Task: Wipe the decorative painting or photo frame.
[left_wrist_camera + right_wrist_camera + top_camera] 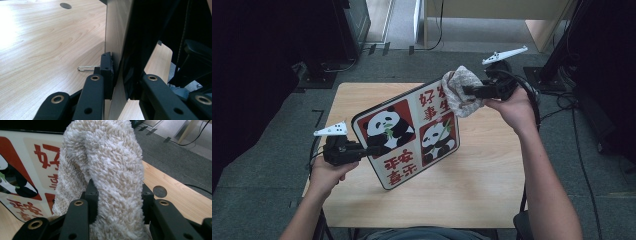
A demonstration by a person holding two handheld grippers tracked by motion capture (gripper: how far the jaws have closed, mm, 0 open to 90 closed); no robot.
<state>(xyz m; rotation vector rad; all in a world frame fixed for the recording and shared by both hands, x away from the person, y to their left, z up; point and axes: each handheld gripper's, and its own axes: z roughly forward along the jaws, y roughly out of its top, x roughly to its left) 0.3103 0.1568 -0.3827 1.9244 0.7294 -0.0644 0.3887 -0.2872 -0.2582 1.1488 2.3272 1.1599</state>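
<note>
Nearest the person, the left gripper (371, 149) is seen pinching the lower left edge of the panda board (412, 131), and in the left gripper view the jaws are pressed onto the thin panel (117, 50) from both faces, close to its corner. The board is held tilted above the wooden worktop (482, 180), printed face up towards the camera, with no part of it clearly resting on the wood. Farther out, the right gripper (468, 92) is clamped on a bunched fluffy cloth (460, 90), which is pressed against the board's upper right corner; in the right gripper view the cloth (107, 170) is squeezed between the jaws with the printed face (32, 165) just behind it. A risk is judged here: the board is gripped at one edge only, so a firm wiping push at the far corner could lever it round in the jaws or slip it free onto the worktop. The cloth is held by a fold, and a dragging stroke could pull it loose. A metal clip (86, 68) is noted lying on the worktop beneath.
</note>
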